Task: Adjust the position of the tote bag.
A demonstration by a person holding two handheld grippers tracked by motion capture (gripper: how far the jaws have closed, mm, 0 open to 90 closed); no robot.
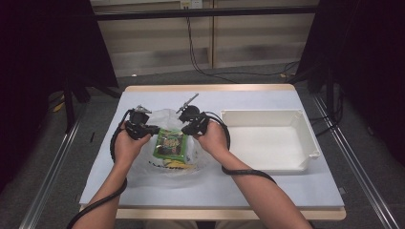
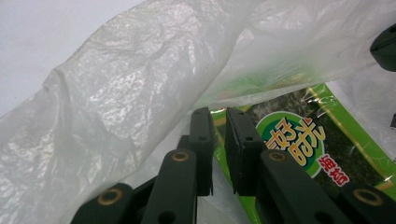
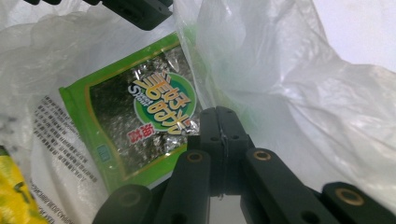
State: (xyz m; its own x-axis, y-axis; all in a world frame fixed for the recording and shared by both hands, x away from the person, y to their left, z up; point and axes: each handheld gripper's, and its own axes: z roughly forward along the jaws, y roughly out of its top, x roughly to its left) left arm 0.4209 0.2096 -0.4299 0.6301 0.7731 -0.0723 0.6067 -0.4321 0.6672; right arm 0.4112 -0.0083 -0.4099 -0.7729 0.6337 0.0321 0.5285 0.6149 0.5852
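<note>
A clear plastic bag (image 1: 165,119) lies on the table with a green seaweed snack packet (image 1: 171,143) inside it. My left gripper (image 1: 152,130) is at the bag's left rim and my right gripper (image 1: 187,128) at its right rim. In the left gripper view the jaws (image 2: 217,114) stand a narrow gap apart at the bag's film (image 2: 121,102), over the packet (image 2: 299,135). In the right gripper view the jaws (image 3: 219,112) are pressed together on the bag's rim (image 3: 289,93), beside the packet (image 3: 140,112).
A white tray (image 1: 305,138) stands on the right of the table, close to my right hand. A yellow item (image 1: 177,163) lies in the bag below the packet. Pale blue sheet covers the table (image 1: 267,191).
</note>
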